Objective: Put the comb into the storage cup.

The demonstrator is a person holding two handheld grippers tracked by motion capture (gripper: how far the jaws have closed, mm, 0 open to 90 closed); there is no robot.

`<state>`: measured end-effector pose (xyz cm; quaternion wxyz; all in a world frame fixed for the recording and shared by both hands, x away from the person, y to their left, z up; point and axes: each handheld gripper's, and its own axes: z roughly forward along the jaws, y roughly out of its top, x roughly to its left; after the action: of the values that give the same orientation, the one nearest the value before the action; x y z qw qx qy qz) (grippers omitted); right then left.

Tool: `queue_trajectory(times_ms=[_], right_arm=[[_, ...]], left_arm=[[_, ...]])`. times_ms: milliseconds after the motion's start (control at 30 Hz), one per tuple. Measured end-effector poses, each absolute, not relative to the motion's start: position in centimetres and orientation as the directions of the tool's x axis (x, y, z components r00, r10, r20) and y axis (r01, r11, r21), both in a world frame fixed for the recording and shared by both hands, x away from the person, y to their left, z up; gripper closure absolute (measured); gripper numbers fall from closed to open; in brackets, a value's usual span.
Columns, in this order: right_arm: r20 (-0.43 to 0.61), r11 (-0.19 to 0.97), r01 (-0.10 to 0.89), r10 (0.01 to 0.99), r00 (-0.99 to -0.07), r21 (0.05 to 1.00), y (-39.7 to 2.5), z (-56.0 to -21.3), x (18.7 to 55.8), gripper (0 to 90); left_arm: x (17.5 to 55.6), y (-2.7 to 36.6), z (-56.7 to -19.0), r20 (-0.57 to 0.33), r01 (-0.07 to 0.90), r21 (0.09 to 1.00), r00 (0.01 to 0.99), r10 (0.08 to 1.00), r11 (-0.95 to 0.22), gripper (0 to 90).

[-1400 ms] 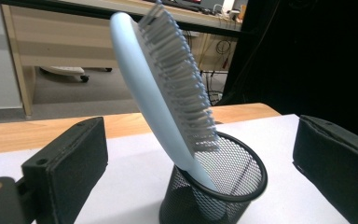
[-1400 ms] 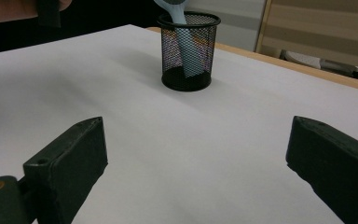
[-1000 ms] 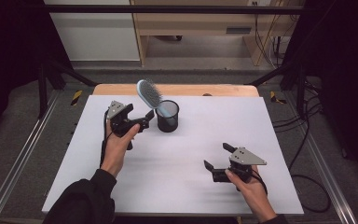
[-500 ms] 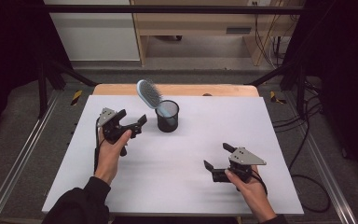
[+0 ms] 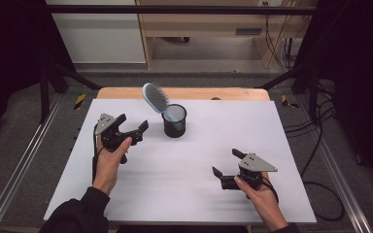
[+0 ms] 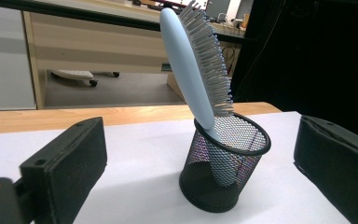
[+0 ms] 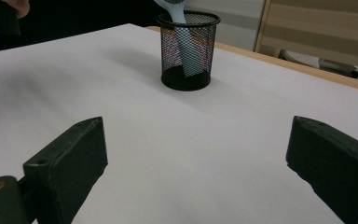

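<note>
High view: hairbrush (image 5: 155, 96) stands handle-down in the black mesh cup (image 5: 174, 121), upper centre of the frame, on the white table (image 5: 272, 126). Brush head leans toward the upper left, so its long axis runs from lower right in the cup to upper left above the rim.

Left gripper (image 5: 132, 130) sits just left of the cup, jaws pointed right at it, apart from both cup and brush. Right gripper (image 5: 227, 163) is at lower right of the frame, well apart from the cup. Left hand is clearly the nearer of the 2.

Left gripper view: the hairbrush (image 6: 191, 60) and mesh cup (image 6: 223, 172) sit centre-right between the 2 black jaws. Jaws spread wide, nothing between the pads, touching nothing. Bristles face right in this view, smooth back faces left. Handle goes down inside the mesh and rests near the cup floor.

Right gripper view: mesh cup (image 7: 188, 49) at top centre, far off. Jaws also wide apart, empty, hovering over bare table.

Judgement: any grab of the brush head would come from the left gripper moving right and up; jaws would need to straddle the flat of the head across back and bristles. Cup is light mesh, could tip if the brush gets pulled sideways.
</note>
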<state>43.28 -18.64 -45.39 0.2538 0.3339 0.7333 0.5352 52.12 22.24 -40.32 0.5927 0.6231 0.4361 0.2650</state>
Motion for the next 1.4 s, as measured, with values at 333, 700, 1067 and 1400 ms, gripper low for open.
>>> queue_trajectory(times_ms=[333,700,1067,1400], right_arm=[[-0.009,0.2,0.224,0.764,-0.645,0.954,-18.7,-45.4,43.3,2.4],[-0.014,0.234,0.257,0.764,-0.645,0.938,-19.8,-45.1,43.4,2.5],[0.0,0.202,0.273,0.804,-0.595,0.941,-20.9,-44.7,43.3,6.5],[0.023,0.165,0.256,0.798,-0.602,0.952,-21.8,-44.4,43.0,6.5]], left_arm=[[51.2,23.2,-38.9,-0.161,0.202,0.977,0.492,0.856,0.068,1.6],[49.6,25.0,-37.9,-0.163,0.173,0.981,0.484,0.86,0.089,1.6],[46.7,28.0,-38.2,-0.068,0.159,0.987,0.482,0.873,-0.011,1.6],[43.4,30.7,-38.8,-0.03,0.156,0.987,0.444,0.895,-0.045,1.6]])
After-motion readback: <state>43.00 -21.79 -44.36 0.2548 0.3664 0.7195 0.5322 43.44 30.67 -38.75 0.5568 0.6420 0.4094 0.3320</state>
